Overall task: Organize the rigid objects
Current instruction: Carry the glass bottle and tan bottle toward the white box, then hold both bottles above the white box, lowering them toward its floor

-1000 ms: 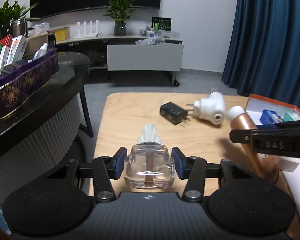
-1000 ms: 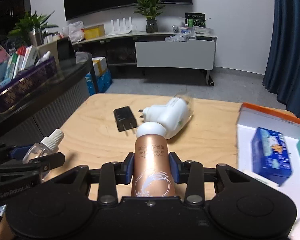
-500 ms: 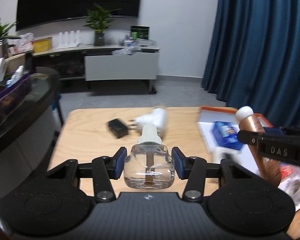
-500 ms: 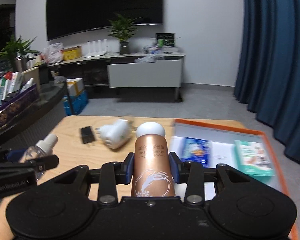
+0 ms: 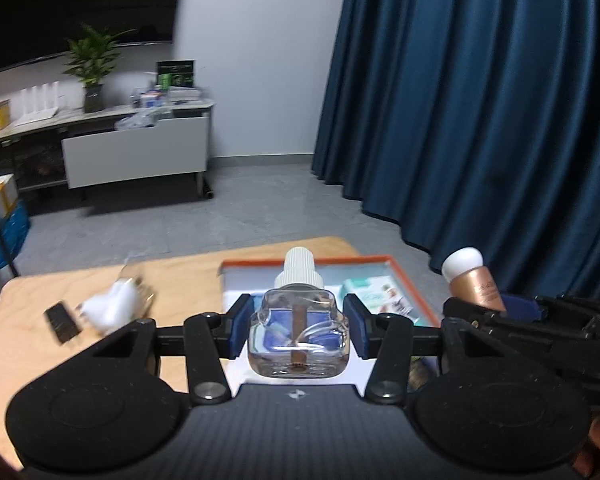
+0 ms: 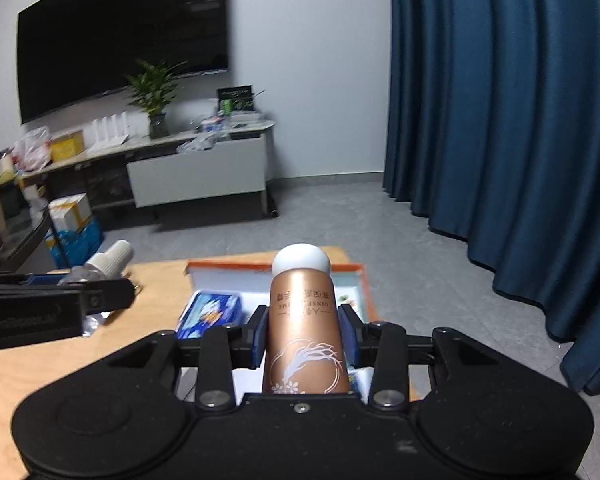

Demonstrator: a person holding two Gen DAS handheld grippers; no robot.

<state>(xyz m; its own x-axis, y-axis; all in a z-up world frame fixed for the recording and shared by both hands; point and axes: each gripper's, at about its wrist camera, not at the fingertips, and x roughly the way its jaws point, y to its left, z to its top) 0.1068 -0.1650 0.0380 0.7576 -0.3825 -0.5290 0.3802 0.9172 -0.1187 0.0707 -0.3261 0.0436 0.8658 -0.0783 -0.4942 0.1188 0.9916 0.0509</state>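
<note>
Blue pads on my left gripper [image 5: 298,330] press both sides of a clear glass refill bottle [image 5: 298,336], my jaws parted only by its width. It has a white ribbed cap pointing to twelve o'clock and a brown wick down its middle. My right gripper [image 6: 305,338] is clamped on a copper-coloured bottle [image 6: 305,328] with a round white cap and a pale branch drawing on its body; it too points to twelve o'clock.

Below both loads lies an orange-rimmed box [image 5: 400,270] with a white floor, on a light wooden table [image 5: 28,344]. Inside it, from the right wrist view, a blue packet [image 6: 210,314] lies at ten o'clock of the copper bottle; a teal-and-white packet [image 5: 384,294] sits at one o'clock of the glass bottle. Each gripper shows beside the other, close but apart.

On the table at nine o'clock of the glass bottle lie a white plug-in unit [image 5: 110,308] and a black charger [image 5: 62,322], both blurred. Beyond, dark blue curtains [image 5: 480,112] hang at two o'clock, and a low cabinet [image 6: 198,170] carries a potted plant [image 6: 154,98].
</note>
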